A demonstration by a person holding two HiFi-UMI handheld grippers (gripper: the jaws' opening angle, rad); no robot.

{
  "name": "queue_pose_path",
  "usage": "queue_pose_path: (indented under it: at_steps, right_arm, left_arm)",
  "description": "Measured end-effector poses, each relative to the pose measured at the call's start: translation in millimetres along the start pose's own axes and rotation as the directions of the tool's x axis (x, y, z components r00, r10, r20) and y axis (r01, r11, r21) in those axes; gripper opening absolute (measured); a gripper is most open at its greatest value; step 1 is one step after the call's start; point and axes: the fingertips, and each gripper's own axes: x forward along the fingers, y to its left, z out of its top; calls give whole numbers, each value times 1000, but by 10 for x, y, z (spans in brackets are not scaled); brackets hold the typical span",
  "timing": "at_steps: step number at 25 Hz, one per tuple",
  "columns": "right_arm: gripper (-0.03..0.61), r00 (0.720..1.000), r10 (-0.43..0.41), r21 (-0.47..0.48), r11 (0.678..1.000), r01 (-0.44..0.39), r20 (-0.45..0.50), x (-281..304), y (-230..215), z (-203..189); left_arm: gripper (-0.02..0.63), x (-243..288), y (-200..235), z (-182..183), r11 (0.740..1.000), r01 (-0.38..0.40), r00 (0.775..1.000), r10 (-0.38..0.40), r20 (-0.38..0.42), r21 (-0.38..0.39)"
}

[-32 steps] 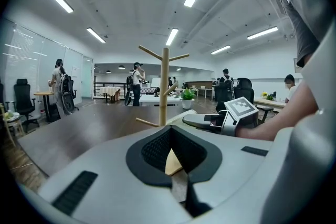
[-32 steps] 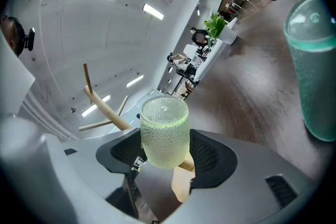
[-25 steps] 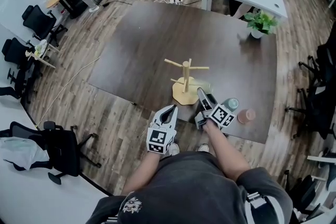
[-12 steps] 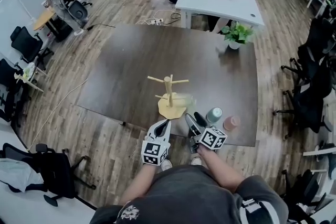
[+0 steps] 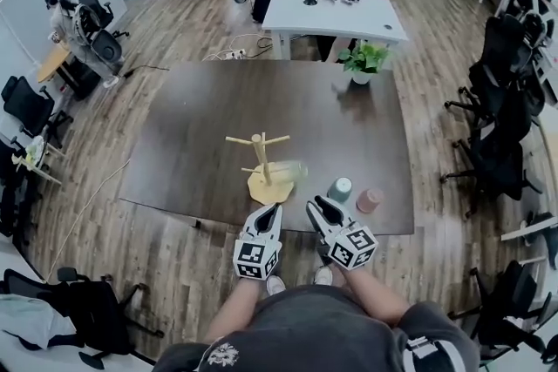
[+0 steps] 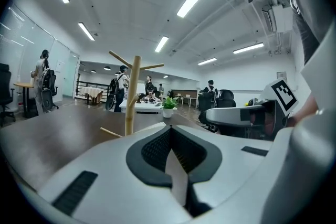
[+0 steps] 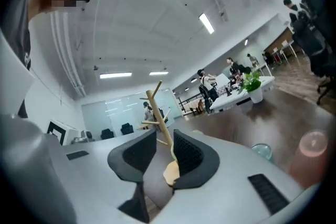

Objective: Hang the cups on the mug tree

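The wooden mug tree (image 5: 261, 163) stands on the dark table (image 5: 209, 135) near its front edge. A pale translucent cup (image 5: 292, 171) rests against the tree's right side; I cannot tell whether it hangs on a peg. A teal cup (image 5: 339, 189) and a pink cup (image 5: 369, 200) stand to the right. My left gripper (image 5: 271, 211) is shut and empty, just off the front edge before the tree (image 6: 131, 94). My right gripper (image 5: 317, 206) has just been closing; a gap remains with nothing between its pads. It faces the tree (image 7: 157, 113), with both cups (image 7: 261, 150) to its right.
A potted plant (image 5: 362, 61) stands at the table's far edge. Behind it is a white table (image 5: 331, 13) with people around it. Office chairs (image 5: 493, 144) line the right side and others (image 5: 26, 104) the left. Wood floor surrounds the table.
Both grippers have drawn back from the table toward me. The right one left the teal cup's side, rose, rolled upright, and its jaws narrowed. The cups and the tree stay in place.
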Motion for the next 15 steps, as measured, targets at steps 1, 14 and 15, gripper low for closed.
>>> queue_pose_path:
  at_steps: [1,14,15]
  right_arm:
    - [89,1000,-22,-48,999,22,-5,-31,-8,26]
    - [26,989,-146,-292,945,146,23,-309,-59,203]
    - [26,987,-161,-294,942,162,26,-353,-97,204]
  left_arm:
    - [0,8,-21,14,1000,5,1000,-5,4,0]
    - [0,96,-340,102,995,94,995,-94,42,16]
    - [0,112,-369,108,995,98,994,-99,45,16]
